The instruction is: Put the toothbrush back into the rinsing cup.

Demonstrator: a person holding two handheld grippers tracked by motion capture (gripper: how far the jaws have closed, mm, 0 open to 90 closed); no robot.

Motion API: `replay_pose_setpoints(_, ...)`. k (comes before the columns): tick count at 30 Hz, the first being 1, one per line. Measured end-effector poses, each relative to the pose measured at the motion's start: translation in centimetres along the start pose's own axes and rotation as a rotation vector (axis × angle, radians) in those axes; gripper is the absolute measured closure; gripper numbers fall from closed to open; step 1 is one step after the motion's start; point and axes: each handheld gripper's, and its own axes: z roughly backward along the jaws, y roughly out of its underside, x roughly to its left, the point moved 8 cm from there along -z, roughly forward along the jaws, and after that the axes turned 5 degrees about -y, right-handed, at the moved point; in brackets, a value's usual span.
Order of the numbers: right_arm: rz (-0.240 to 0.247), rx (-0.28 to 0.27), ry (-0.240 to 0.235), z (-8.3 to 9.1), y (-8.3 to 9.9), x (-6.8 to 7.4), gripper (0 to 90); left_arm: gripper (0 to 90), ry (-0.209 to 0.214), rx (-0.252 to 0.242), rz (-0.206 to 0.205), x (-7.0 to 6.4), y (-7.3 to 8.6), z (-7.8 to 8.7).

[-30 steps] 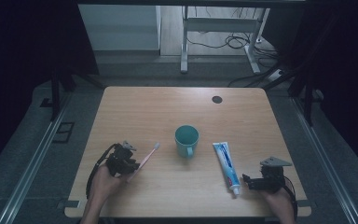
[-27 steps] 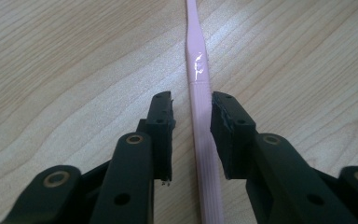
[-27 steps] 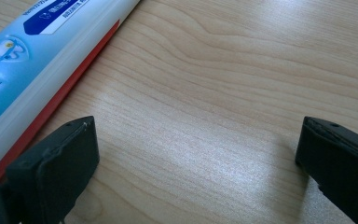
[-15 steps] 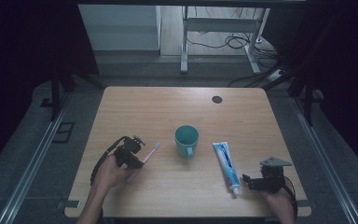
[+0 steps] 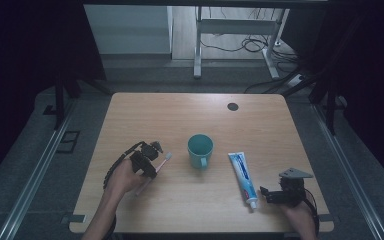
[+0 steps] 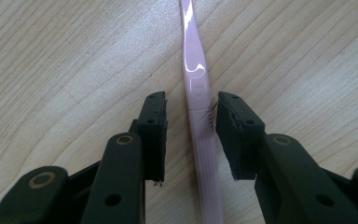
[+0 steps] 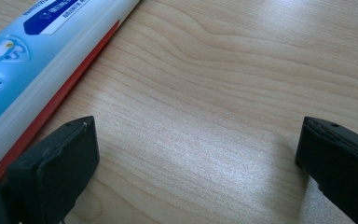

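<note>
A pink toothbrush (image 5: 164, 161) lies flat on the wooden table (image 5: 180, 117), left of a teal mug (image 5: 200, 150). In the left gripper view its handle (image 6: 196, 93) runs between the two jaws of my left gripper (image 6: 192, 99), with a narrow gap on each side, so that gripper (image 5: 149, 161) stands open astride it. A blue and white toothpaste tube (image 5: 242, 174) lies right of the mug, cap toward the front edge. My right gripper (image 5: 266, 194) rests open and wide just right of the cap end; the tube (image 7: 28, 60) lies beside its left jaw (image 7: 196, 128).
A dark round cable hole (image 5: 232, 106) sits at the table's far right. Bare wood lies behind the mug and between the two hands. Beyond the table are a grey floor, metal rails on both sides and desk legs with cables.
My left hand has moved forward and to the right, bringing its jaws down over the toothbrush handle. The right gripper, the tube and the mug have stayed where they were.
</note>
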Motion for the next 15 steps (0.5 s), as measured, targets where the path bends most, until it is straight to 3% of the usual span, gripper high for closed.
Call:
replay_pose_setpoints(9, 0.000, 0.000, 0.000, 0.00, 0.00, 0.00, 0.0, 67.4, -0.012, 0.074, -0.001, -0.04, -0.59, -0.45)
replay_pose_setpoints(15, 0.000, 0.001, 0.000, -0.01, -0.01, 0.01, 0.0, 75.9, -0.015, 0.110, 0.003, -0.14, -0.85, -0.47)
